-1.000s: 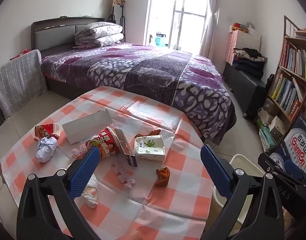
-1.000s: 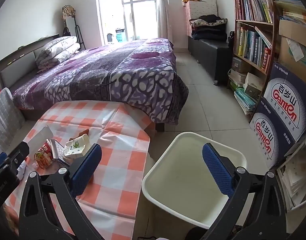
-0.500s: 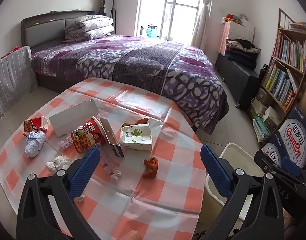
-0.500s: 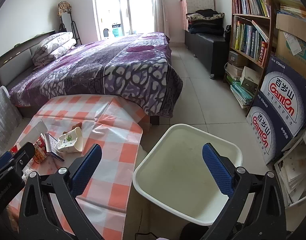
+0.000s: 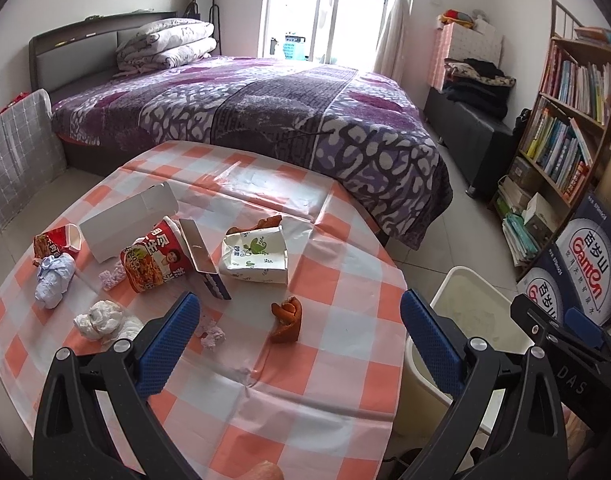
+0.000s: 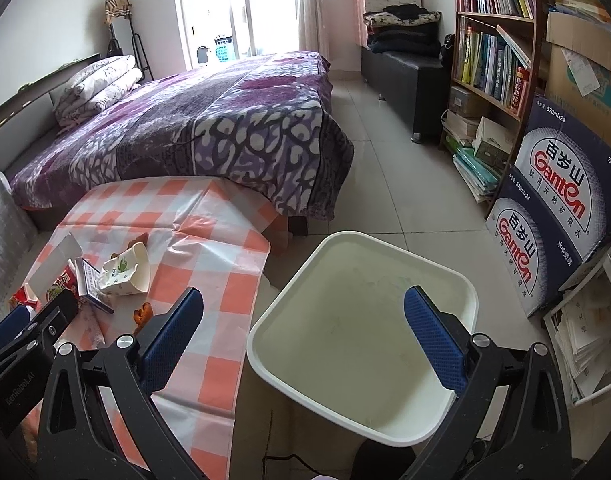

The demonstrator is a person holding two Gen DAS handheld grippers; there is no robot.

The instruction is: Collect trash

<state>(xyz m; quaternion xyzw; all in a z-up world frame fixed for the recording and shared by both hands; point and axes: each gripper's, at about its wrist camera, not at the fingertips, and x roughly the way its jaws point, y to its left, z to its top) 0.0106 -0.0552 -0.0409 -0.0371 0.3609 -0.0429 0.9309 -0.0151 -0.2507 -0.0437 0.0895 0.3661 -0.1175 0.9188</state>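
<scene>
Trash lies on the checked table [image 5: 337, 344]: a red noodle cup [image 5: 155, 262] on its side, a white carton [image 5: 129, 222], a crushed white-green paper pack [image 5: 257, 258], an orange peel [image 5: 287, 316], crumpled white tissues [image 5: 103, 318], a bluish paper ball [image 5: 53, 280] and a red wrapper [image 5: 57, 242]. My left gripper [image 5: 299, 332] is open and empty above the table's near side. My right gripper [image 6: 303, 332] is open and empty above the white bin [image 6: 365, 328], which stands right of the table. The bin looks empty.
A purple-patterned bed [image 5: 265, 108] lies behind the table. A bookshelf [image 6: 493, 52] and stacked water boxes [image 6: 553, 208] stand at the right, close to the bin. A grey covered chair [image 5: 13, 152] is at the left. Tiled floor [image 6: 393, 168] runs between bed and shelf.
Both grippers have pulled back and risen a little, so more of the table and the bin shows. Both stay open and empty. The trash has not moved.
</scene>
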